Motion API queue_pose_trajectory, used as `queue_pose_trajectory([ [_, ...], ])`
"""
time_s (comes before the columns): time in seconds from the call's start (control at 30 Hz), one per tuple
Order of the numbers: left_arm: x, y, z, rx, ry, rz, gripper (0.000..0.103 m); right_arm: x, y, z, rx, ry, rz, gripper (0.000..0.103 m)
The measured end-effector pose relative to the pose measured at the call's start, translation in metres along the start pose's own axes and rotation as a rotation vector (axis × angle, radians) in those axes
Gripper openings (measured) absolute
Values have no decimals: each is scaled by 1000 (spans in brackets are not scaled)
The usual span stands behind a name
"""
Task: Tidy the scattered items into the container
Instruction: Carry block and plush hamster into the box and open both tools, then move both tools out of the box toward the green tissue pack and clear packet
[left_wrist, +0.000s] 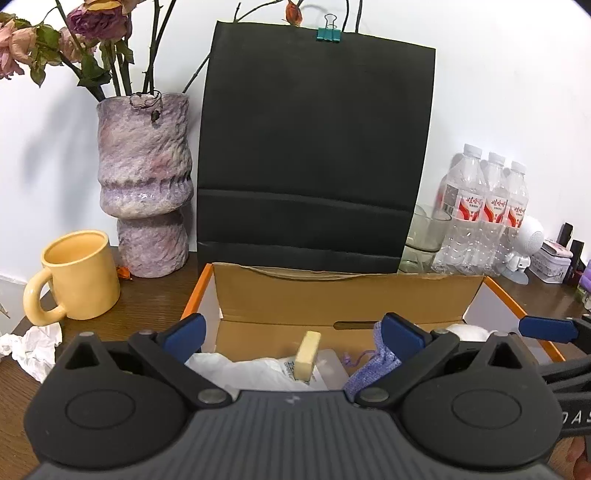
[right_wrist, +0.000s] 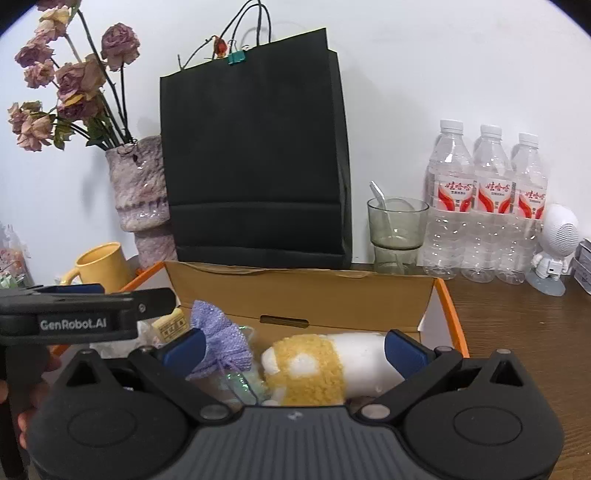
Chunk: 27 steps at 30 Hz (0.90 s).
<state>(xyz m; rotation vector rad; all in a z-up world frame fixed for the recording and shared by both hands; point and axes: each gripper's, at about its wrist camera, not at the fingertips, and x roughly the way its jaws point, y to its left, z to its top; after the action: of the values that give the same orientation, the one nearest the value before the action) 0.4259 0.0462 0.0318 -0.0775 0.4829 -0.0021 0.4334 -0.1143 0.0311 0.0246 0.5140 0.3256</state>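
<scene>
An open cardboard box (left_wrist: 347, 291) with orange edges stands right in front of both grippers. My left gripper (left_wrist: 293, 332) hangs open over its left half, above a white plastic bag (left_wrist: 251, 369), a pale yellow block (left_wrist: 306, 354) and a purple knitted pouch (left_wrist: 373, 369). Nothing touches its pads. My right gripper (right_wrist: 295, 349) is open over the right half of the box (right_wrist: 295, 291). A white and yellow fluffy item (right_wrist: 321, 365) lies beneath it, beside the purple pouch (right_wrist: 218, 332). The left gripper's side (right_wrist: 85, 314) shows at the left edge of the right wrist view.
Behind the box stands a tall black paper bag (left_wrist: 314, 147). A purple vase (left_wrist: 147, 184) of dried roses, a yellow mug (left_wrist: 77, 277) and crumpled tissue (left_wrist: 33, 347) are on the left. A glass with a spoon (right_wrist: 397, 229), three water bottles (right_wrist: 487, 206) and a white figurine (right_wrist: 554, 247) are on the right.
</scene>
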Motion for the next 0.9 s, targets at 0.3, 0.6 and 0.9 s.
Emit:
queue_pose_trajectory([
  [0.3, 4, -3, -3, 11, 15, 6, 103, 1, -6, 0, 22, 5, -13, 103],
  [0.6, -3, -3, -2, 10, 1, 6, 103, -3, -6, 2, 24, -7, -21, 103],
  [0.9, -27, -5, 3, 25, -13, 8, 103, -22, 3, 8, 17, -15, -20, 103],
])
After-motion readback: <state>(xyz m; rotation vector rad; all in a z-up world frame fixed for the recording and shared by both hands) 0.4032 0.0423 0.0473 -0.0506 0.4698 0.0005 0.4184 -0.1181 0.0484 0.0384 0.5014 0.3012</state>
